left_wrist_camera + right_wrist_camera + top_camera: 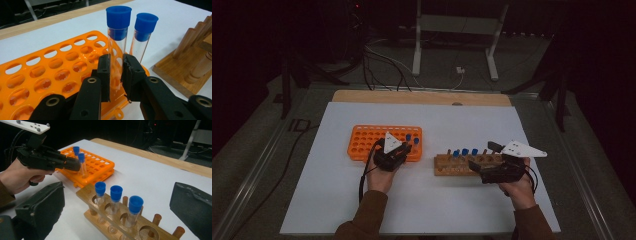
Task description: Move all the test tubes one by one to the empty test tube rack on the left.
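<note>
The high view looks forward and down from above the person's side, taking in the whole tabletop [362, 200]. Each gripper view sits low and close (along its own jaws); both share the orange rack [50, 72] and the wooden rack [140, 225].

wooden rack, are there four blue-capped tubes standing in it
No, the wooden rack holds three blue-capped tubes in the right gripper view.
</note>
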Tool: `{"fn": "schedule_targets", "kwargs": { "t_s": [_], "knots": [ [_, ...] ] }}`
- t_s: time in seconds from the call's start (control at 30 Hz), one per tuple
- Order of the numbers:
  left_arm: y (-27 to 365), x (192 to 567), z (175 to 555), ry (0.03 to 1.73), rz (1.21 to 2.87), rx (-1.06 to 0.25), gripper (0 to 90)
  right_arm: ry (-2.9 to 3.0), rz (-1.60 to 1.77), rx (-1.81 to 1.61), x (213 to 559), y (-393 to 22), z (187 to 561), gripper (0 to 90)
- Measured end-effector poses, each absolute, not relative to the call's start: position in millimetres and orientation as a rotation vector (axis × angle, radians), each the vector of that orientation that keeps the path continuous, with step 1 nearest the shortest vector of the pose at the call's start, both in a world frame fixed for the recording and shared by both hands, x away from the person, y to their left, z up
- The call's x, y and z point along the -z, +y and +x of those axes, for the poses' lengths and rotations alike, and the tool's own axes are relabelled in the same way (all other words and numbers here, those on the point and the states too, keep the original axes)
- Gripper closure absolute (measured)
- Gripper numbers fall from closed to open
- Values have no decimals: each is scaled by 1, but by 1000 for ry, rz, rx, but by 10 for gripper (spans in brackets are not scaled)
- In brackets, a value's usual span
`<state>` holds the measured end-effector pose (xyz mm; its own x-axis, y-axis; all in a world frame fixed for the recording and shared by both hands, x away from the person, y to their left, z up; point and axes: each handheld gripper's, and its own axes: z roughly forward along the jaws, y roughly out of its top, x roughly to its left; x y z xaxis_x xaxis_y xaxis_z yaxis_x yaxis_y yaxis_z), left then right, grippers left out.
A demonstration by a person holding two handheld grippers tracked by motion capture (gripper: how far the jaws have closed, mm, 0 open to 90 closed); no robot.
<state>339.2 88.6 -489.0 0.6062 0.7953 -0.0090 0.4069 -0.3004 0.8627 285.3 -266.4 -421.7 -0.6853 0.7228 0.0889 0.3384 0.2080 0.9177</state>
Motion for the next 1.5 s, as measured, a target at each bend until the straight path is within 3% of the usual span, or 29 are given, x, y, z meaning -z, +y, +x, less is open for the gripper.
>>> {"fn": "schedule_targets", "kwargs": {
  "t_s": [0.83,1.13,1.33,1.5],
  "knots": [
    [86,493,338,971,1987,-521,758,2137,996,-1466,424,-267,286,3],
    [98,490,328,1009,1879,-441,582,2151,989,-1436,426,-267,287,62],
    [108,475,313,986,1781,-402,305,2143,1021,-1443,429,-270,290,96],
    [113,469,301,977,1751,-397,127,2145,1013,-1452,429,-271,290,212]
  ]
}}
